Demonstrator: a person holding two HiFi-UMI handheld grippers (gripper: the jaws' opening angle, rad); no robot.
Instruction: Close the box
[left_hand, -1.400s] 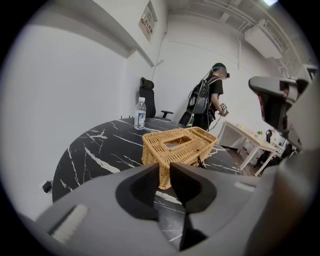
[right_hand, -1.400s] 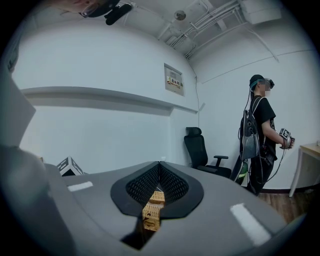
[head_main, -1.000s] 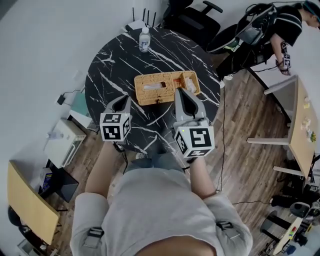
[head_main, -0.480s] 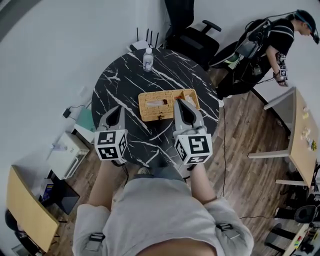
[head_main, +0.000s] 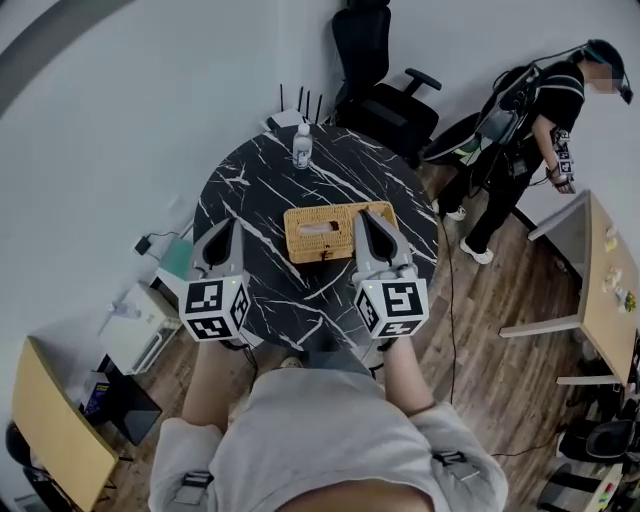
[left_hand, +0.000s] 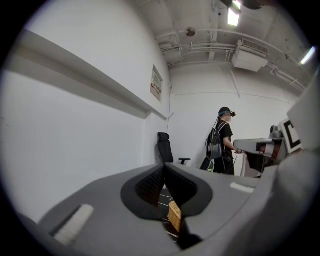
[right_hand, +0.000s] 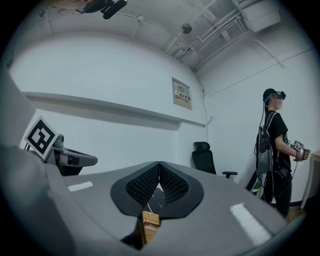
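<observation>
A woven wicker box (head_main: 322, 232) with a slot in its top sits near the middle of the round black marble table (head_main: 250, 190). My left gripper (head_main: 227, 224) hangs above the table's left side, well to the left of the box, shut and empty. My right gripper (head_main: 367, 214) hovers over the box's right end and hides it; it is shut with nothing in it. In the left gripper view the pads meet (left_hand: 165, 168) and a bit of wicker box (left_hand: 174, 216) shows below them. The right gripper view likewise shows closed jaws (right_hand: 159, 163) above the wicker box (right_hand: 149, 220).
A water bottle (head_main: 301, 147) stands at the table's far edge. A black office chair (head_main: 375, 70) is behind the table. Another person (head_main: 540, 110) stands at the right near a wooden table (head_main: 610, 290). A white cabinet (head_main: 135, 325) stands at the left.
Both grippers have risen away from the table, the left one more. The left gripper view has swung up from the box to the wall, and its jaws have closed.
</observation>
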